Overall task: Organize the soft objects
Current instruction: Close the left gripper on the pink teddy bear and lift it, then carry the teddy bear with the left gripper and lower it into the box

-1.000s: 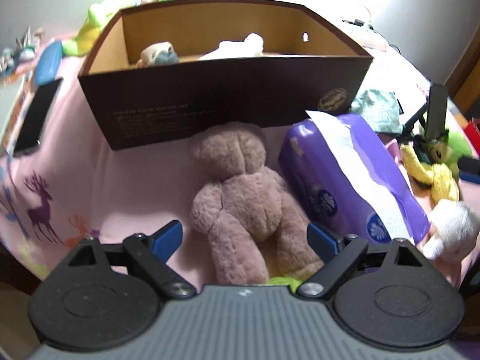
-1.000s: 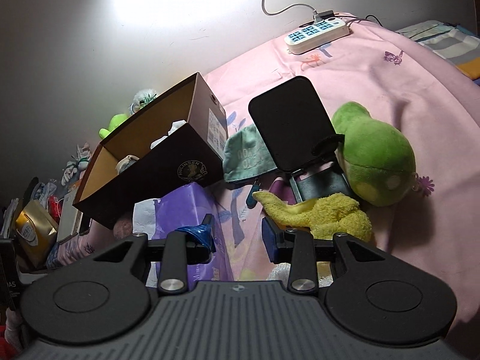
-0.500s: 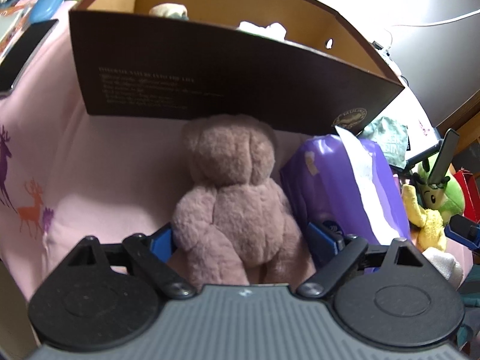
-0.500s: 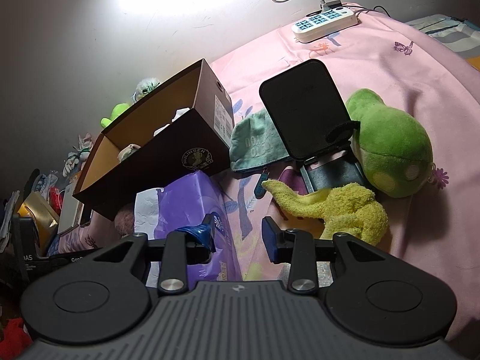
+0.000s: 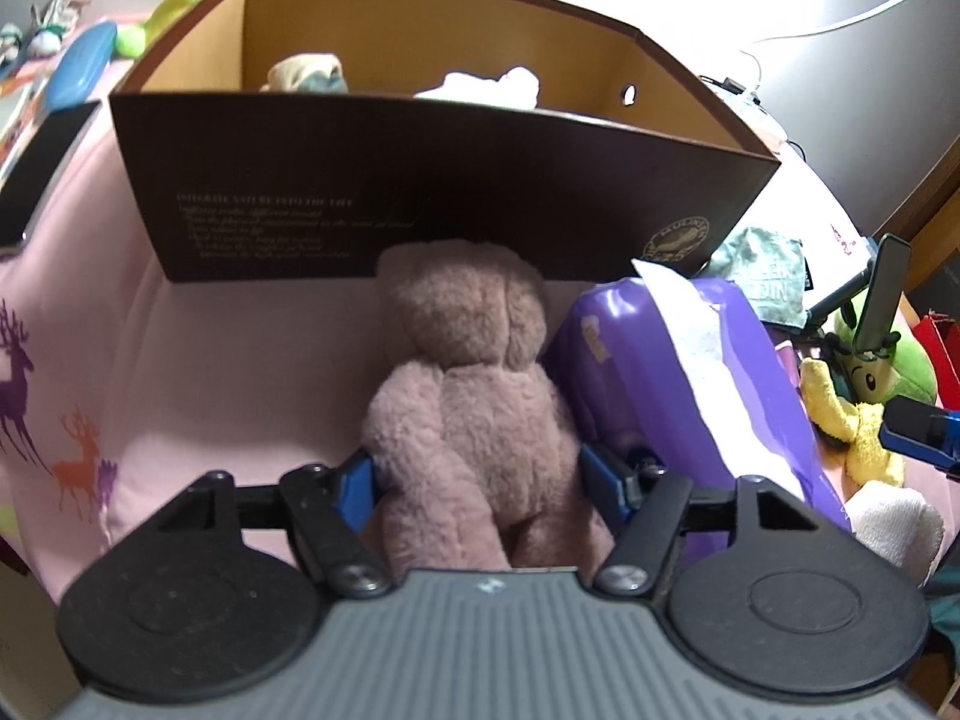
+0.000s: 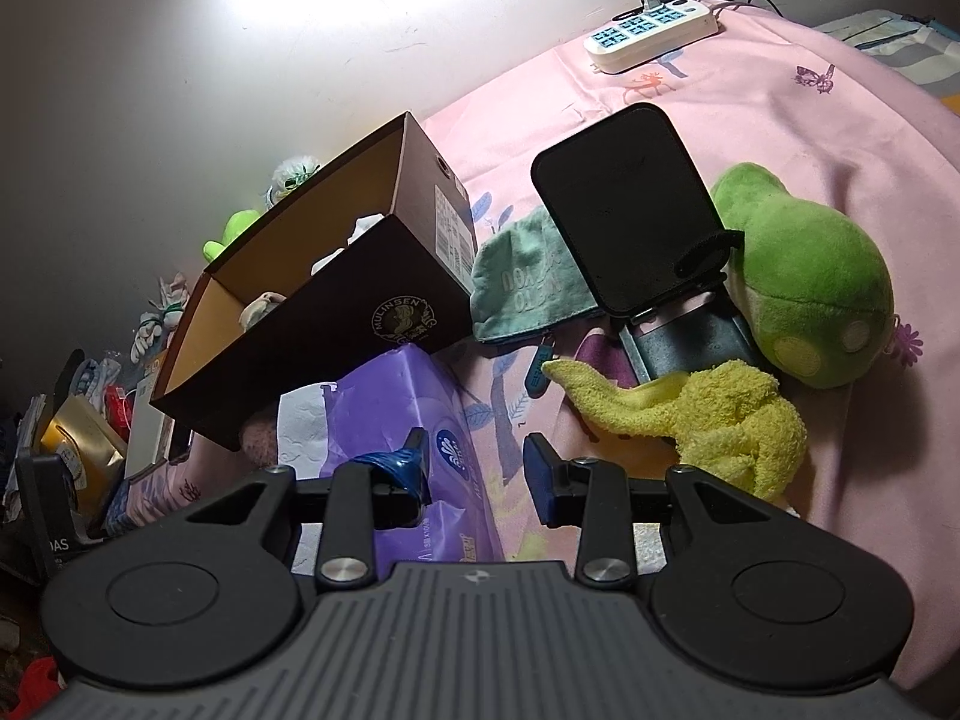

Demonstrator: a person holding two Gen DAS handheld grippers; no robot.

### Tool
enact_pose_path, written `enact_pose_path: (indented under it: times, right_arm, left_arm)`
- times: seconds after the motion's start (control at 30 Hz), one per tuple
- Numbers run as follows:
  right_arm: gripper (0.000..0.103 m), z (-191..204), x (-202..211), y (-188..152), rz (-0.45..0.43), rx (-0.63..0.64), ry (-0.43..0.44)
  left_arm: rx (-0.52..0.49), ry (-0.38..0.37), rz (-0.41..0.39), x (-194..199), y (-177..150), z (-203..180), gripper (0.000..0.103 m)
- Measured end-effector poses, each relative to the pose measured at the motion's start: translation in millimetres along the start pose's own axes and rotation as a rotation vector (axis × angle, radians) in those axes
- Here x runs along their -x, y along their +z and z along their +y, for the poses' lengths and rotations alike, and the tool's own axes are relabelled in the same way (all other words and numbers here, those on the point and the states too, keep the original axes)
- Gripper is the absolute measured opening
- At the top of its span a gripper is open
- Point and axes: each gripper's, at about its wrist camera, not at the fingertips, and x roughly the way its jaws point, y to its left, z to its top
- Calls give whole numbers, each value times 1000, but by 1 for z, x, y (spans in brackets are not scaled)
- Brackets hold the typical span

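Note:
A pink-brown teddy bear (image 5: 474, 396) lies face down on the pink bedspread in front of a dark brown cardboard box (image 5: 432, 204). My left gripper (image 5: 480, 474) has its blue pads touching both sides of the bear's lower body. The box, also in the right wrist view (image 6: 336, 324), holds a beige soft toy (image 5: 306, 72) and a white one (image 5: 492, 84). My right gripper (image 6: 477, 468) is open and empty above the bedspread, with a yellow plush (image 6: 714, 420) and a green plush (image 6: 804, 276) to its right.
A purple tissue pack (image 5: 678, 372) lies against the bear's right side, seen also in the right wrist view (image 6: 408, 420). A teal pouch (image 6: 522, 282), a black folding case (image 6: 636, 210) and a white power strip (image 6: 654, 30) lie on the bed. A phone (image 5: 42, 174) lies at left.
My left gripper moved forward over the bear and its jaws closed in from wide open onto the bear's lower body. My right gripper drifted slightly, still open.

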Motion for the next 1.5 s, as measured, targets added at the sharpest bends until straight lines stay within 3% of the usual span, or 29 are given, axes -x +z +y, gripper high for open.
enact_pose_path:
  times: [0.07,0.13,0.57,1.0,1.23,1.5]
  right_arm:
    - [18,1,-2,-1,5,-2,2]
    - [18,2,-5,-1,14,-11,7]
    - [18,3,-10,-2,32,-28,20]
    - [18,4,-11,-6,47,-25,47]
    - [18,3,-6,-9,37,-29,50]
    - [18,-4,2,-10,16,-52,34]
  left_arm:
    - [-12,2,-17,5,-1,-2,62]
    - [-32,3,-33,10,-1,-4,48]
    - [-15,4,-85,36,-8,-3,43]
    - [-37,-42,-244,108,3,-14,41]
    - [-70,-22,-343,130,32,-15,41]
    - [-121,49,-405,112,81,-8,41]
